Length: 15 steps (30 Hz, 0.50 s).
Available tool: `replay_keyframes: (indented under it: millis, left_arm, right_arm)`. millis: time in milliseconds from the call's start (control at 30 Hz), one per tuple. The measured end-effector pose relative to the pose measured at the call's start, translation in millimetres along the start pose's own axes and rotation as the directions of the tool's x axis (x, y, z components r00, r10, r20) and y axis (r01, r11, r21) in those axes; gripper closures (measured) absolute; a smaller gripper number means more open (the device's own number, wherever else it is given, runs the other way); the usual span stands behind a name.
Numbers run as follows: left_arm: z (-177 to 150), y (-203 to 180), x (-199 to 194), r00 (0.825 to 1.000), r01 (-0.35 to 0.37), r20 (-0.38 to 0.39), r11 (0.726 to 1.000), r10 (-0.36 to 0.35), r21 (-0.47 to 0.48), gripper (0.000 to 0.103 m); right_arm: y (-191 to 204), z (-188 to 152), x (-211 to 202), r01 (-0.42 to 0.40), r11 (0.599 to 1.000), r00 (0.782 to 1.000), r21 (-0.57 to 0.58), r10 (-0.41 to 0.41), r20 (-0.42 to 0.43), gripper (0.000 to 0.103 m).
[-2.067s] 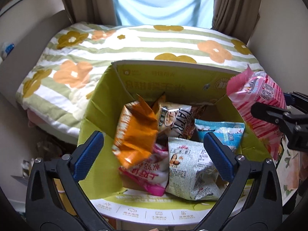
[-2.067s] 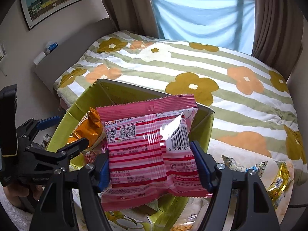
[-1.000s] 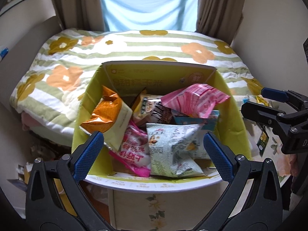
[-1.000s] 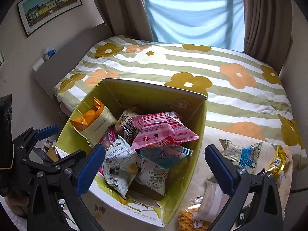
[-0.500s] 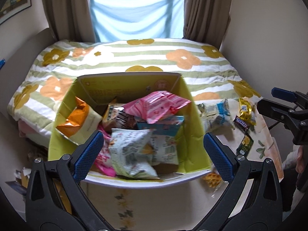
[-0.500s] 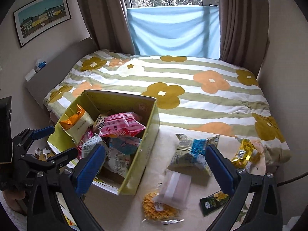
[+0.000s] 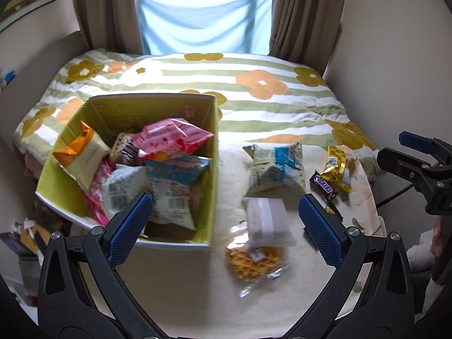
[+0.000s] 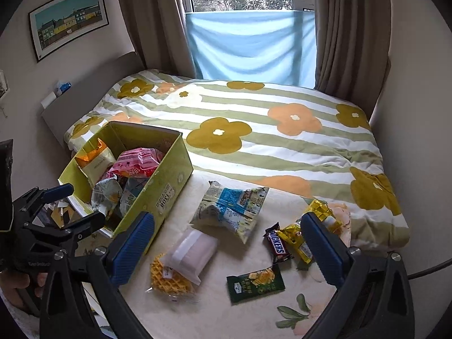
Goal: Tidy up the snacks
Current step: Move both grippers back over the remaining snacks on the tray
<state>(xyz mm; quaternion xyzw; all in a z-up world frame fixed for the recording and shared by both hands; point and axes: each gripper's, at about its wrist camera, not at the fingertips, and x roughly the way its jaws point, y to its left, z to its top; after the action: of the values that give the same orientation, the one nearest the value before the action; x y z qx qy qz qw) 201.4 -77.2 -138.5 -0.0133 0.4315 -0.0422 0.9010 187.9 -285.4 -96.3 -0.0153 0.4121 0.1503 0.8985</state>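
Observation:
A yellow-green cardboard box (image 7: 210, 186) (image 8: 169, 180) holds several snack packs, with a pink striped pack (image 7: 172, 138) (image 8: 138, 161) on top. Loose on the cream table are a blue-and-white bag (image 8: 231, 209) (image 7: 275, 168), a white pouch (image 8: 192, 251) (image 7: 268, 221), a waffle pack (image 8: 166, 279) (image 7: 254, 260), a Snickers bar (image 8: 276, 244), a gold pack (image 8: 298, 240) and a dark green pack (image 8: 255, 282). My left gripper (image 7: 226, 226) is open and empty above the box's near right corner. My right gripper (image 8: 226, 243) is open and empty above the loose snacks.
A bed with a striped flowered quilt (image 8: 254, 124) lies behind the table. Curtains and a blue cloth (image 8: 251, 48) hang at the window. A wall (image 8: 418, 113) stands close on the right. Clutter (image 7: 25, 234) lies on the floor left of the box.
My right gripper opened and dropped the pink striped pack into the box. Both grippers then pulled back and to the right, bringing the loose snacks on the table into view.

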Motion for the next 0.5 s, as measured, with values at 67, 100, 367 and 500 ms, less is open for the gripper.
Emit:
replay_keyframes:
  millis: [67, 100, 367, 500]
  left_arm:
    - [-4.1, -14.0, 3.8, 1.000, -0.003, -0.012, 1.000, 0.003, 0.002, 0.000]
    - [-6.5, -22.5, 6.8, 1.000, -0.004, -0.018, 1.000, 0.004, 0.007, 0.000]
    - [-26.5, -71.2, 47.5, 0.998, 0.021, -0.065, 0.999, -0.018, 0.049, 0.000]
    - [-37.9, -86.3, 78.6, 0.994, 0.040, -0.107, 0.996, -0.031, 0.086, 0.000]
  right_arm:
    - [-13.3, -6.0, 1.9, -0.011, 1.000, 1.000, 0.001, 0.011, -0.011, 0.000]
    - [-21.3, -9.6, 4.3, -0.016, 1.000, 1.000, 0.006, 0.016, -0.021, 0.000]
    - [-66.4, -41.7, 31.1, 0.004, 0.997, 0.996, 0.073, 0.002, -0.086, 0.000]
    - [-81.8, -59.8, 51.1, 0.025, 0.995, 0.993, 0.099, -0.013, -0.118, 0.000]
